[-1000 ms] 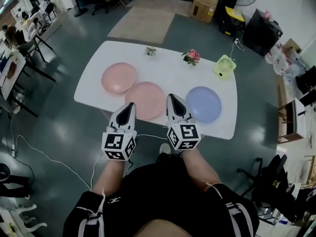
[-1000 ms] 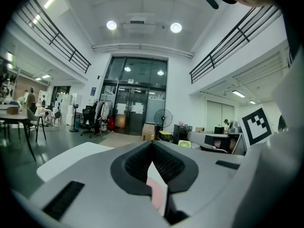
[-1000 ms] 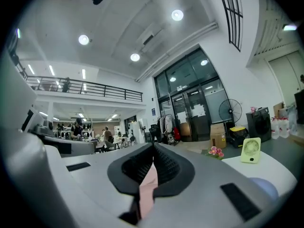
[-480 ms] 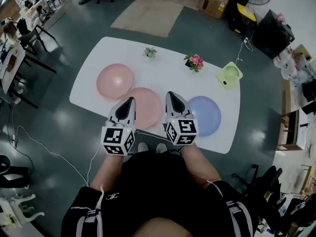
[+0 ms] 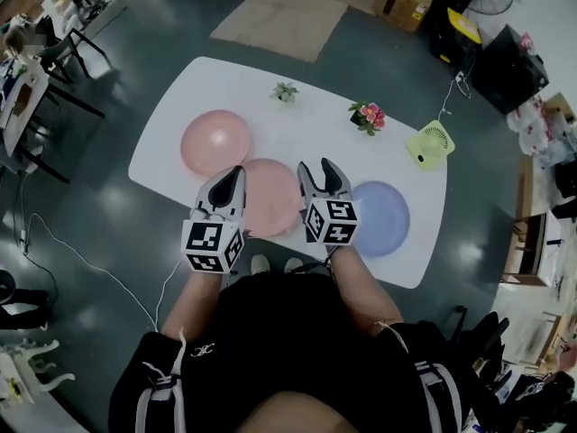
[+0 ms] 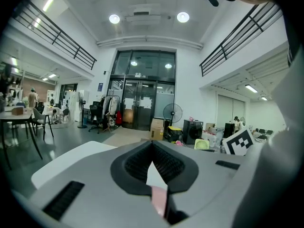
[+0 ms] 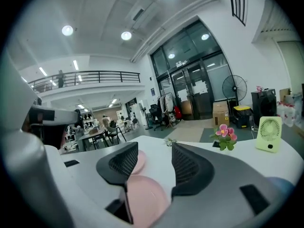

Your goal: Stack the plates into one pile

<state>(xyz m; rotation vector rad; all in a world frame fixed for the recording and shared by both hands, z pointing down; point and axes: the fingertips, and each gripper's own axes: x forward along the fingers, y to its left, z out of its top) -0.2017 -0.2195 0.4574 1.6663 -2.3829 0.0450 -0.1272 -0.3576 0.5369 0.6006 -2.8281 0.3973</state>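
Three plates lie apart on the white table (image 5: 198,79): a pink plate (image 5: 215,142) at the left, a second pink plate (image 5: 269,197) in the middle and a blue plate (image 5: 379,218) at the right. My left gripper (image 5: 236,171) is shut and hovers at the middle plate's near left rim. My right gripper (image 5: 313,167) is at that plate's near right rim; its jaws have just been opening and nothing is between them. In the right gripper view the middle pink plate (image 7: 145,198) shows below the parted jaws, with the far pink plate (image 7: 139,160) behind it.
At the table's far side stand a small green plant (image 5: 286,90), a pot of pink flowers (image 5: 368,115) and a green desk fan (image 5: 430,143). A cable trails off the table's right end. A rug and a cardboard box lie on the floor beyond.
Both grippers have moved forward over the table's near edge toward the middle pink plate. The right gripper's jaws were shut before and now stand apart.
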